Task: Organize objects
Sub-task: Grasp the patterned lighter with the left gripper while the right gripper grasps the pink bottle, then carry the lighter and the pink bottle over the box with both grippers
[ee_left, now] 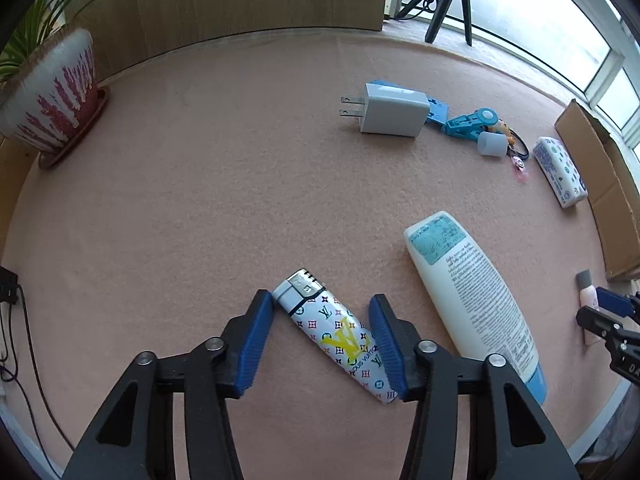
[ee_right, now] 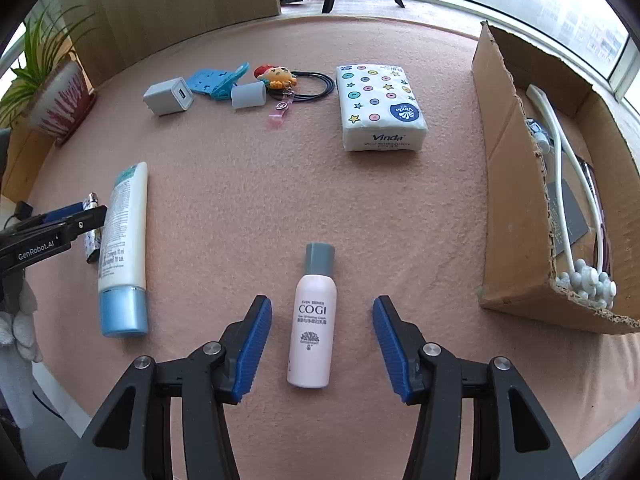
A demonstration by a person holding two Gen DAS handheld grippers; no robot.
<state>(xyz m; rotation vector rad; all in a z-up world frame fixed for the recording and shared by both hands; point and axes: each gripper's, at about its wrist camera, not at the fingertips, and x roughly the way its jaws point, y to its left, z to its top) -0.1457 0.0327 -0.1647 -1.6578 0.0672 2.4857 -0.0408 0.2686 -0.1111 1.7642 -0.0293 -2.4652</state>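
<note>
My left gripper (ee_left: 322, 308) is open, with a white patterned lighter (ee_left: 336, 330) lying slanted on the pink felt between its blue pads; the pads are close to it. A white tube with a blue cap (ee_left: 476, 296) lies just right of it. My right gripper (ee_right: 322, 310) is open around a pink COGI bottle (ee_right: 314, 320) with a grey cap, with gaps on both sides. The tube (ee_right: 120, 248) and lighter (ee_right: 91, 240) also show at the left of the right wrist view, beside the left gripper (ee_right: 80, 212).
An open cardboard box (ee_right: 516, 184) with white items inside stands at the right. A Vinda tissue pack (ee_right: 378, 106), a grey charger (ee_right: 168, 96), a blue clip (ee_right: 218, 80), a small cup (ee_right: 248, 95) and a keychain toy (ee_right: 276, 74) lie further back. A potted plant (ee_left: 52, 96) stands at the far left.
</note>
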